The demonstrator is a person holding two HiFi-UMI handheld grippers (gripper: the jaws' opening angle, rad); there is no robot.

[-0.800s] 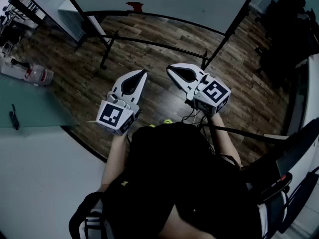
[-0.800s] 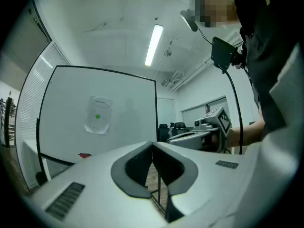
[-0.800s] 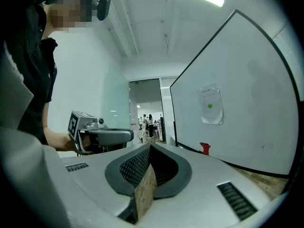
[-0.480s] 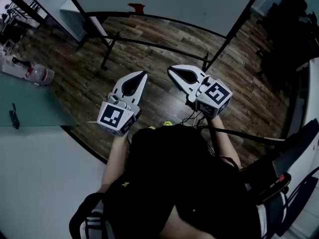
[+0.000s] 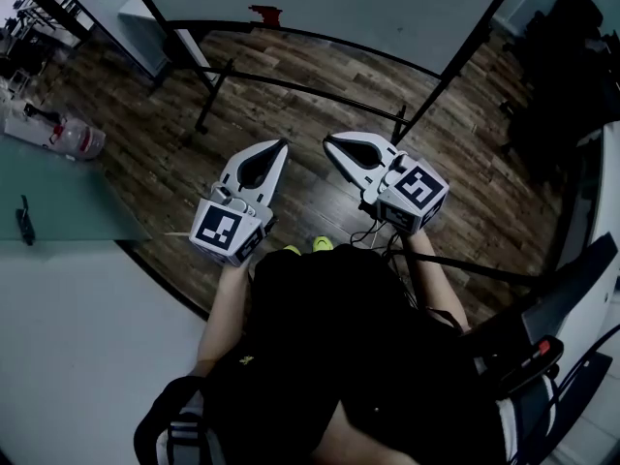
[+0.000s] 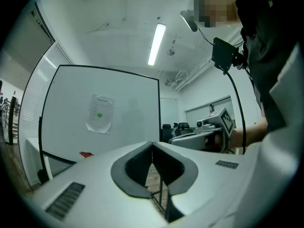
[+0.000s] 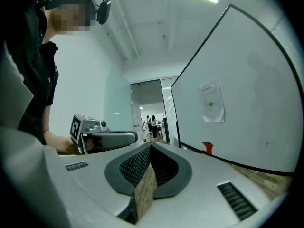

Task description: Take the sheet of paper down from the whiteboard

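So the big white black-framed whiteboard (image 6: 133, 127) stands ahead on its stand, w/ the white sheet of paper (image 6: 99, 114) (green dot on it) stuck flat near the middle, prob waiting to be pulled off. The grey-white left gripper (image 5: 280, 144) and right gripper (image 5: 329, 140) are held level side by side, aimed at the board but well apart from it. Looks like a ready pose imo. Both sets of fingers (image 7: 135, 167) are pressed together, nothing pinched in either.
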